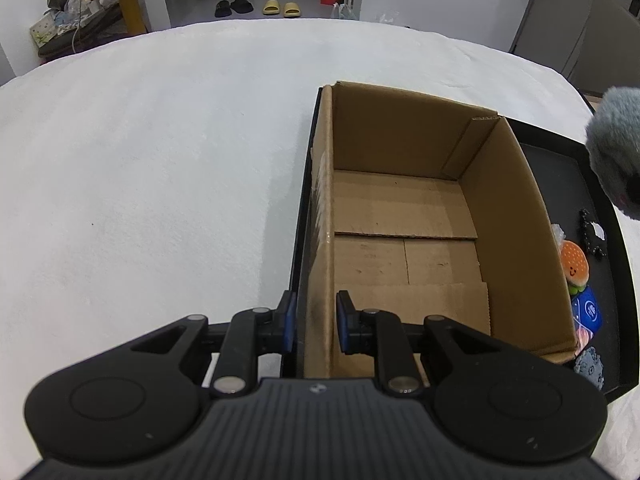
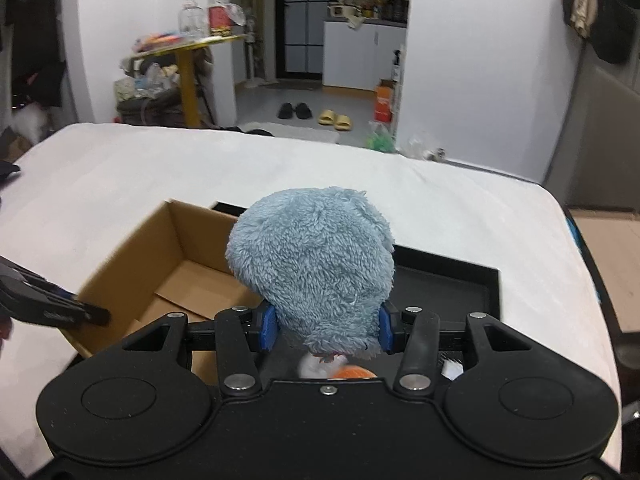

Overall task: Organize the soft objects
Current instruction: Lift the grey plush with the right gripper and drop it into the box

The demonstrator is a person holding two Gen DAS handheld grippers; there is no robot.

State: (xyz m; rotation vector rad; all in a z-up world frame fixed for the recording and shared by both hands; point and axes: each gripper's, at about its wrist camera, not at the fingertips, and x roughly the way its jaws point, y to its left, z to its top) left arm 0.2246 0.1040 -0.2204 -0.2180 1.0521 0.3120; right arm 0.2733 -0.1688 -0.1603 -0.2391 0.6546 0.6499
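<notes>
An open cardboard box [image 1: 404, 216] stands empty in a black tray [image 1: 612, 280] on the white bed. My left gripper [image 1: 316, 320] is shut on the box's near left wall, one pad on each side. My right gripper [image 2: 326, 328] is shut on a fluffy grey-blue plush toy [image 2: 316, 268] and holds it above the tray, just right of the box [image 2: 168, 264]. The plush also shows at the right edge of the left wrist view [image 1: 616, 148]. A burger plush [image 1: 574, 266], a blue packet [image 1: 588, 312] and a grey-blue soft item [image 1: 590, 364] lie in the tray beside the box.
A small black and white item [image 1: 594, 236] lies in the tray. The white bed cover [image 1: 160, 180] spreads to the left and back. Beyond the bed are slippers [image 2: 336, 120], an orange box [image 2: 384, 100] and a cluttered yellow table [image 2: 188, 80].
</notes>
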